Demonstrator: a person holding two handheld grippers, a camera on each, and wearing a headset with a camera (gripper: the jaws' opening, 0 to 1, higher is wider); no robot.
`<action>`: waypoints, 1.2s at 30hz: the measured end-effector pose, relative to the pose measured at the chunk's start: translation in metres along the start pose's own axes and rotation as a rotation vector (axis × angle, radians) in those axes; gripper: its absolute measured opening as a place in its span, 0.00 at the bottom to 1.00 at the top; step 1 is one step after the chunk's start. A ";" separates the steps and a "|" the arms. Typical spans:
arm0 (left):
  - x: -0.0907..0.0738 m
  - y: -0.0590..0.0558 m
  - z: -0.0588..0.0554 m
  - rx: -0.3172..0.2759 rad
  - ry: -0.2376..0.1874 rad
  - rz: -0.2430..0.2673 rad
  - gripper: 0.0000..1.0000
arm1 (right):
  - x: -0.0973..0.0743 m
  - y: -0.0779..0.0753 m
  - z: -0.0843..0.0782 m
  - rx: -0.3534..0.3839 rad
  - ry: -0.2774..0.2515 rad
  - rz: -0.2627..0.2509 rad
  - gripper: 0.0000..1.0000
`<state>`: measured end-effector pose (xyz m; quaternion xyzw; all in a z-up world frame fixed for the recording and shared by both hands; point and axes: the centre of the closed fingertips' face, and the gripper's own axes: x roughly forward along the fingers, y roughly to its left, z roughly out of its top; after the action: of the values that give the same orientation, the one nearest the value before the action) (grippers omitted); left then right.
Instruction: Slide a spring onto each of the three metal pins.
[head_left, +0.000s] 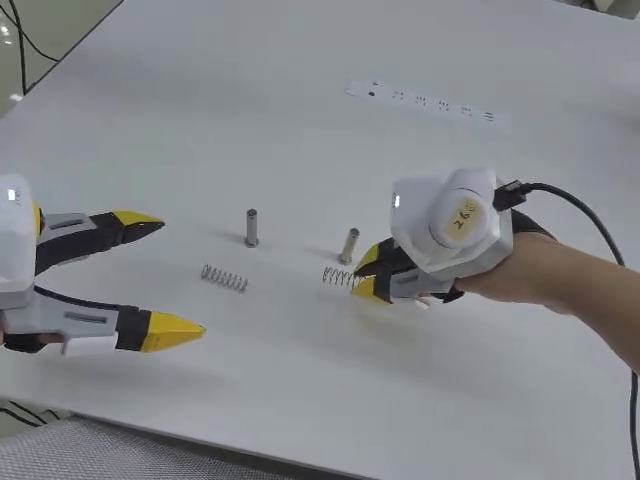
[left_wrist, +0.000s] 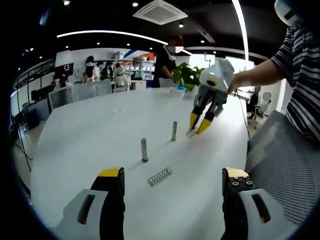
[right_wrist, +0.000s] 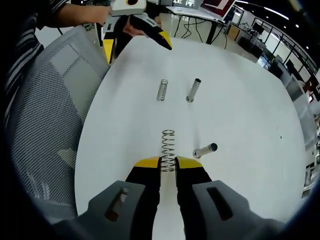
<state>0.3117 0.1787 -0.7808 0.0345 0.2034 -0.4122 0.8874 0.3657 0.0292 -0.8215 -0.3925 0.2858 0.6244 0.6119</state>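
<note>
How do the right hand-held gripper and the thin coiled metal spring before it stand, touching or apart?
Touching. The right gripper view shows the right hand-held gripper with its jaws closed on the near end of the thin coiled metal spring.

The left tongs (head_left: 180, 277) run off the head view's left edge; markings on the white strip (head_left: 430, 103) are too small to read.

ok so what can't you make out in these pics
The spring: its near end is hidden between the jaws of the right tool, right gripper view.
The white strip: markings too small to read, head view.
The left tool: rear cut off by the left edge, head view.
</note>
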 end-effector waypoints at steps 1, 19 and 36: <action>0.000 -0.001 0.003 0.007 -0.006 -0.001 0.79 | -0.002 0.000 -0.001 0.006 -0.002 -0.003 0.13; 0.039 -0.045 0.016 0.064 0.031 -0.244 0.57 | -0.017 0.017 0.001 -0.002 0.004 -0.010 0.13; 0.082 -0.059 0.034 0.096 0.018 -0.360 0.50 | -0.018 0.030 0.017 0.001 -0.027 -0.017 0.13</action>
<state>0.3269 0.0734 -0.7755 0.0436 0.1941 -0.5734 0.7947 0.3326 0.0312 -0.8015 -0.3861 0.2744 0.6243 0.6212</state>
